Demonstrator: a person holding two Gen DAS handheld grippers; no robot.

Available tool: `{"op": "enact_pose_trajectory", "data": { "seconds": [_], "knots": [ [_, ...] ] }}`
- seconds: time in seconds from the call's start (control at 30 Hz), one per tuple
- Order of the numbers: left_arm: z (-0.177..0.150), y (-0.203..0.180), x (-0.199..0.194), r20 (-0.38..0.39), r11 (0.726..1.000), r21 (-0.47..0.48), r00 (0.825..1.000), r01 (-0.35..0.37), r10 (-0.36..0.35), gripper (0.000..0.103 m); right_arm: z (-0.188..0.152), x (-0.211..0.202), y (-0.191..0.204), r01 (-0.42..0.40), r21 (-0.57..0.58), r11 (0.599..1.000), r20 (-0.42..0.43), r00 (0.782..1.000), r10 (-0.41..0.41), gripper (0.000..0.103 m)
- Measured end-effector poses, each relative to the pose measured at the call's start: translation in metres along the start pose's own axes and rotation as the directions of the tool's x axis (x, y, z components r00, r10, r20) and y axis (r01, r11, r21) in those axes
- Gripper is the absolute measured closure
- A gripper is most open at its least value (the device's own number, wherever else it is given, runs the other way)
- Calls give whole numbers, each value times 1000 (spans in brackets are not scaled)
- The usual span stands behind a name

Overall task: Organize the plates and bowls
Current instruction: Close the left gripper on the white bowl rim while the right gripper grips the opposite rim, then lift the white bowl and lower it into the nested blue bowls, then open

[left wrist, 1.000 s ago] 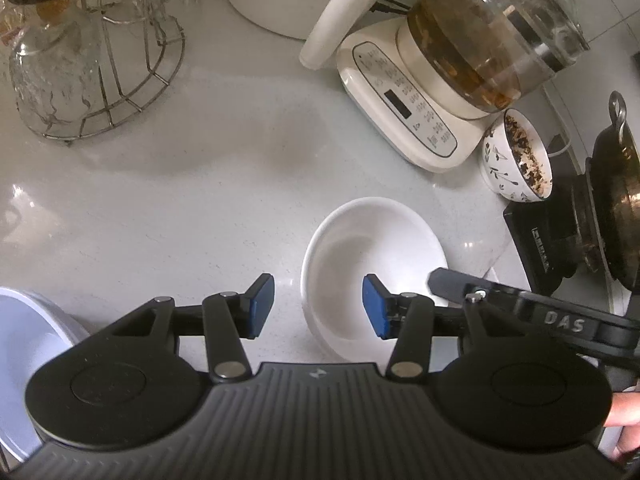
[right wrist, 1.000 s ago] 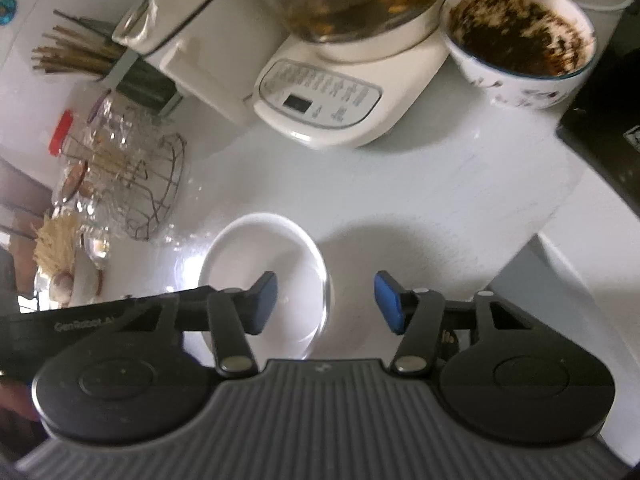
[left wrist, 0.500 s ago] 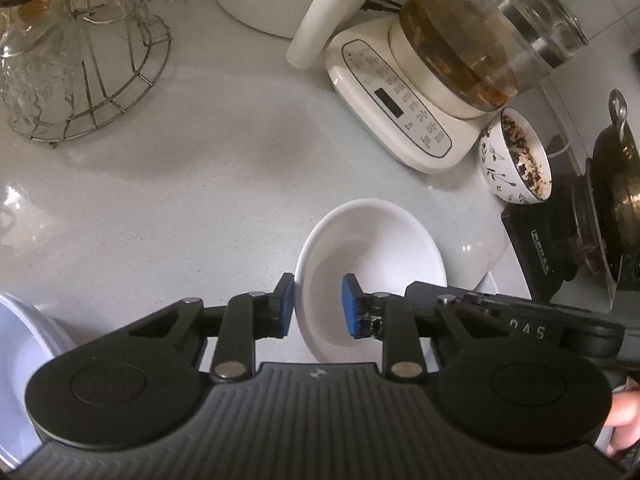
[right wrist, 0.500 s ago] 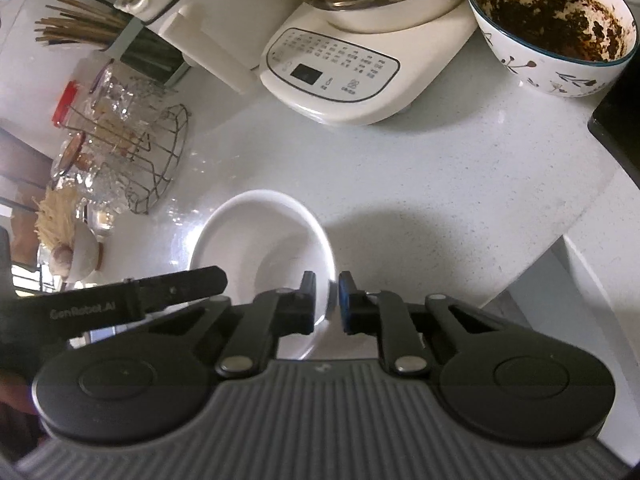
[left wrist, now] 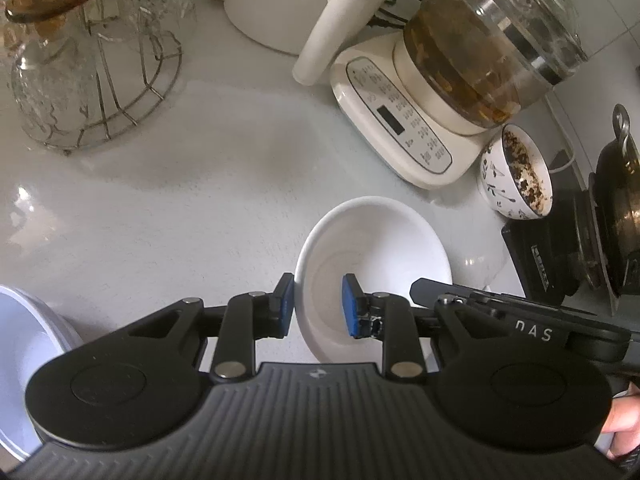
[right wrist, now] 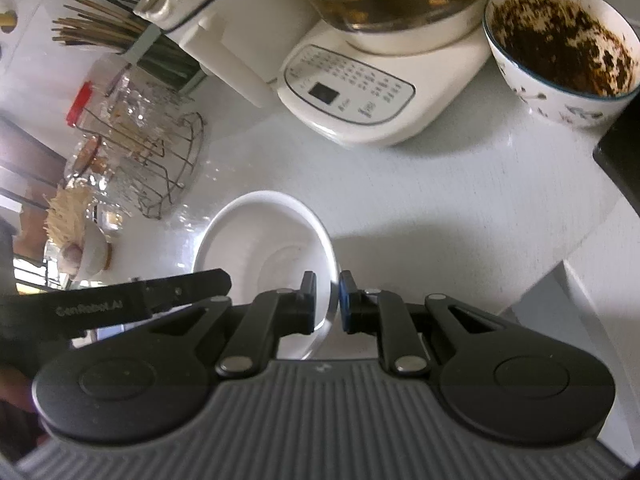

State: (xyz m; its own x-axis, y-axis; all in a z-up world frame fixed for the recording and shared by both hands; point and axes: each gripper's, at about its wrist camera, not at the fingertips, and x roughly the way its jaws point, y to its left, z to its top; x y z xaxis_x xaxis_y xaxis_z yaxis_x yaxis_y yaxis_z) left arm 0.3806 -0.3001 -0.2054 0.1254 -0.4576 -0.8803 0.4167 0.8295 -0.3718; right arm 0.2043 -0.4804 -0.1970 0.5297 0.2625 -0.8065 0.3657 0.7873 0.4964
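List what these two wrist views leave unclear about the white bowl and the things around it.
- White bowl: near rim hidden behind the gripper body in both views.
- Left gripper: whether both pads press the rim is unclear; the inner pad sits off the wall.
- White dish: cut off by the left edge, left wrist view.
- Black pan: cut off by the right edge.

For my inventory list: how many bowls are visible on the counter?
3: a white bowl between both grippers, a patterned bowl with dark residue beside the kettle base, and a white one at the left edge. Others may be hidden.
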Motion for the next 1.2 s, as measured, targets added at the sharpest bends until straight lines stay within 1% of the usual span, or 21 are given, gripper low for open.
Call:
{"op": "enact_pose_trajectory", "data": {
  "seconds": [0.07, 0.13, 0.27, 0.37, 0.5, 0.63, 0.83, 1.2],
  "knots": [
    [2, 0, -5, 19, 1000, -7, 1000, -6, 7, 78, 3, -1, 2, -3, -7, 1000, 6, 1000, 3, 89],
    [5, 0, -7, 25, 1000, -3, 1000, -13, 13, 81, 6, -2, 5, -4, -13, 1000, 15, 1000, 4, 89],
    [8, 5, -10, 27, 1000, -12, 999, -18, 18, 91, 7, -2, 8, -6, -2, 1000, 19, 1000, 6, 89],
    [8, 7, -16, 31, 1000, -13, 999, -13, 13, 94, 6, -5, 12, -7, -2, 1000, 27, 1000, 7, 89],
    [6, 9, -24, 39, 1000, -16, 999, 1, -1, 95, 1, -11, 17, -1, 8, 1000, 44, 999, 0, 89],
    [1, 15, -39, 59, 1000, -14, 998, -9, 10, 95, -6, -14, 31, -3, -7, 1000, 47, 999, 3, 88],
    [-7, 32, -60, 74, 999, -48, 997, -5, 9, 95, -12, -17, 54, -11, -33, 999, 50, 999, 13, 88],
    [-17, 57, -104, 105, 998, -68, 994, 3, 4, 95, -16, -27, 103, -2, -73, 997, 55, 998, 6, 88]
  ]
}}
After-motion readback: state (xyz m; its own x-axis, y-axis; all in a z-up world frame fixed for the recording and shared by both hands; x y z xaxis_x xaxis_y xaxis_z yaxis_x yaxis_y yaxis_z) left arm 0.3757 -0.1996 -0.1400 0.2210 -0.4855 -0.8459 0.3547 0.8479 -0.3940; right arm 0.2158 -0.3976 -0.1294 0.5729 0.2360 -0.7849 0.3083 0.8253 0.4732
